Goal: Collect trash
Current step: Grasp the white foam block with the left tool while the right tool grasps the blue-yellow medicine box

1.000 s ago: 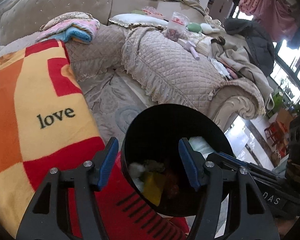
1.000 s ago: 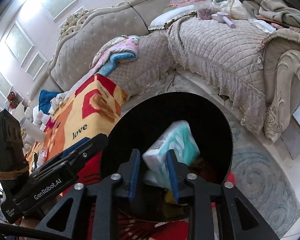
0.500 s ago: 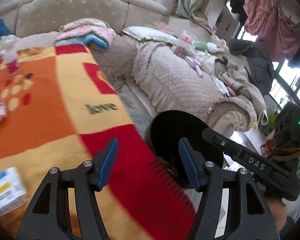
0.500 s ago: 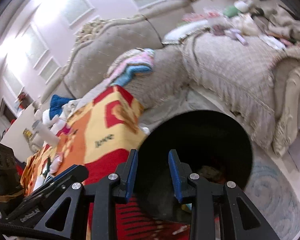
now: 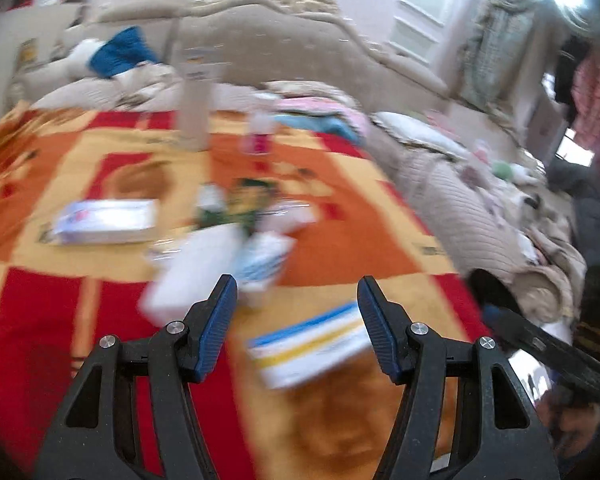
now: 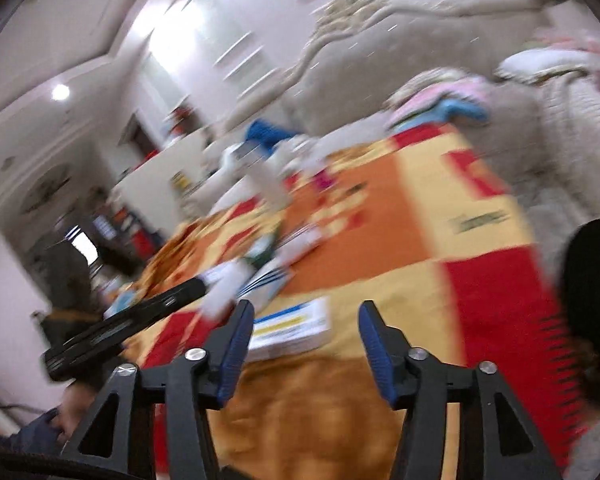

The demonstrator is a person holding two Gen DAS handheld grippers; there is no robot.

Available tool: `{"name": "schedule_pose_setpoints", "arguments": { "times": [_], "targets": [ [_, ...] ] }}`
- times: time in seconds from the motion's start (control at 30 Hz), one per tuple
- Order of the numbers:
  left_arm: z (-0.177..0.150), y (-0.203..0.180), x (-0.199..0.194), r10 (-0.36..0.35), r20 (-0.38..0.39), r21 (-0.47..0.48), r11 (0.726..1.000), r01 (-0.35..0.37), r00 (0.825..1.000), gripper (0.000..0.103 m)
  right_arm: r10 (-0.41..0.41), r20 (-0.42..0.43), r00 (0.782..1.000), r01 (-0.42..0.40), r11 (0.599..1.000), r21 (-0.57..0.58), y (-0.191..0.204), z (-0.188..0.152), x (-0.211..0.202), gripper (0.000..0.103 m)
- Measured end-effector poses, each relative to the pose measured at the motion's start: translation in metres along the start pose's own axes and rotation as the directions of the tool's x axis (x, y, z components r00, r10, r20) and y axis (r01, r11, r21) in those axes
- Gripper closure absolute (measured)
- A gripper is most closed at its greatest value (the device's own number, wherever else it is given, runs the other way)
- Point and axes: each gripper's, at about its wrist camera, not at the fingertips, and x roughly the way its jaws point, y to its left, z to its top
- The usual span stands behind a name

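Both views are motion-blurred. My left gripper [image 5: 294, 316] is open and empty above the red, orange and yellow blanket [image 5: 340, 220]. A white box with blue and yellow stripes [image 5: 312, 350] lies just beyond its fingers. More trash lies further back: a white box [image 5: 192, 276], a blue-striped white packet [image 5: 262, 260], a flat white box [image 5: 108, 222] and a dark green wrapper [image 5: 244, 200]. My right gripper [image 6: 304, 334] is open and empty over the same blanket [image 6: 420, 240], with the striped box [image 6: 290, 328] by its left finger. The black bin [image 6: 592, 280] is at the right edge.
A tall white bottle [image 5: 196, 100] and a small pink-based bottle [image 5: 258, 128] stand at the blanket's far side. A beige sofa [image 5: 452, 200] with clothes runs along the right. The bin's rim [image 5: 494, 284] shows low right. The left gripper's body [image 6: 124, 320] crosses the right view.
The right gripper let the teal tissue pack drop into the bin and opened wider. Both grippers swung left, away from the bin, to face the littered blanket.
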Motion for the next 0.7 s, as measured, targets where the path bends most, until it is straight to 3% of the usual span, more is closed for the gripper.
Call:
{"name": "schedule_pose_setpoints", "arguments": {
  "times": [0.1,0.2,0.3,0.4,0.57,0.7],
  "targets": [
    [-0.002,0.04,0.002,0.043,-0.015,-0.053,0.998,-0.044,0.999,0.042,0.074,-0.065,0.995,-0.074,0.997,0.001,0.023,-0.014,0.027,0.04],
    [-0.002,0.057,0.011,0.048,-0.034,-0.06,0.997,-0.05,0.998,0.042,0.161,-0.132,0.978,-0.15,0.985,0.086,0.024,-0.024,0.054,0.038],
    [-0.001,0.055,0.031,0.059,-0.068,-0.019,0.998,-0.06,0.996,0.042,0.185,-0.2,0.962,-0.144,0.969,0.203,0.016,-0.033,0.085,0.037],
    [0.0,0.057,0.047,0.067,-0.091,-0.01,0.998,-0.068,0.994,0.042,0.218,-0.204,0.954,-0.145,0.935,0.325,0.0,-0.038,0.104,0.037],
    [0.003,0.064,0.058,0.011,-0.096,-0.058,0.998,-0.016,0.995,0.041,0.189,-0.158,0.969,-0.124,0.929,0.349,-0.007,-0.025,0.119,0.034],
    [0.0,0.066,0.061,-0.04,-0.121,-0.104,0.994,0.028,0.992,0.046,0.126,-0.12,0.985,-0.084,0.95,0.301,-0.003,-0.012,0.129,0.034]
  ]
}}
